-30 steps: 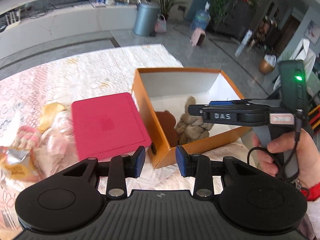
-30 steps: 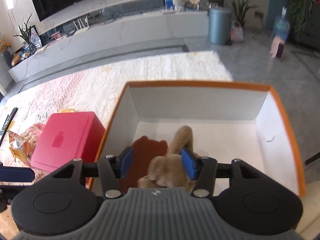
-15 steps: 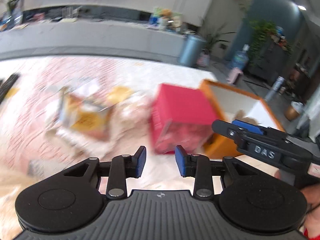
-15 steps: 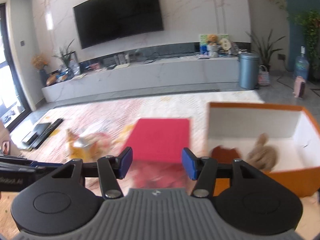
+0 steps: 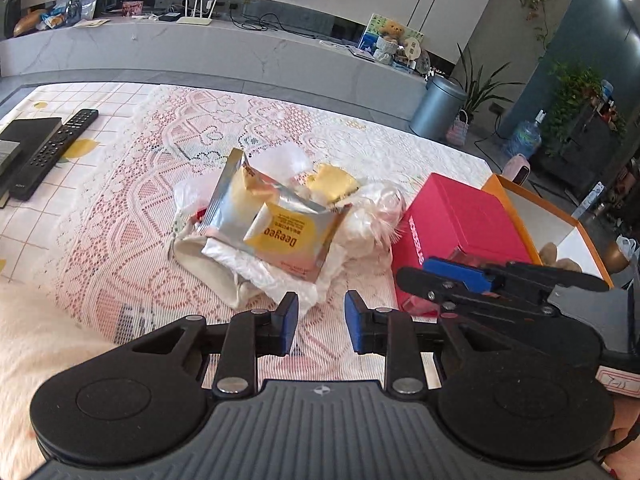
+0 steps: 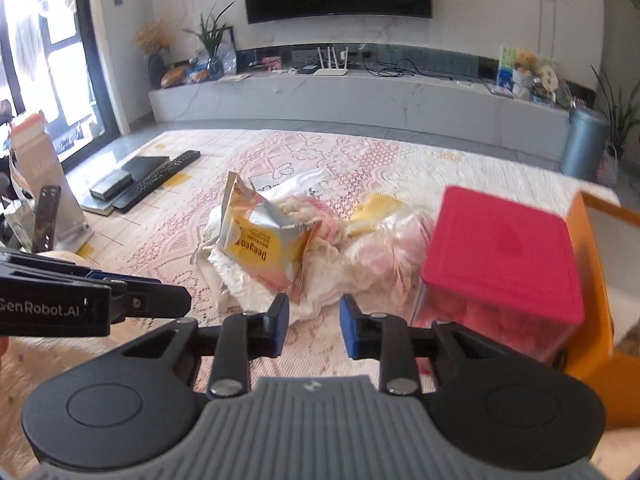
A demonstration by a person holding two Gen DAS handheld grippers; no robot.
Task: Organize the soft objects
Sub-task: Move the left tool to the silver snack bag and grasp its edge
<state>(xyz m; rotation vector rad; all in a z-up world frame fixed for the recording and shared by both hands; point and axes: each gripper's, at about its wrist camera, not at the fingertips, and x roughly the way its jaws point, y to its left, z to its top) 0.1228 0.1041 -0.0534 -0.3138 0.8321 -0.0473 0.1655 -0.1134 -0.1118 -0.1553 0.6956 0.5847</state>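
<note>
Beyond both parted jaws, seemingly soft pile (image 5: 280, 236).

Red box (image 5: 460, 216), orange box (image 5: 560, 216), seemingly pink-white lace cloth (image 5: 132, 208)

We see the left tool (image 5: 317, 323) and right tool (image 6: 314, 326) alike: blue fingertip pads on black arms with silver screws, two round black discs, a ribbed grey housing. White "GenRobot.AI" lettering marks the left one's side.

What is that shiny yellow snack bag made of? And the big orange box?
Snack bag: probably metallised plastic foil; its torn-open inside is silvery, creased and glinting. Orange box: looks like matte cardboard, with thin stiff walls, orange outside, plain white inside.
</note>
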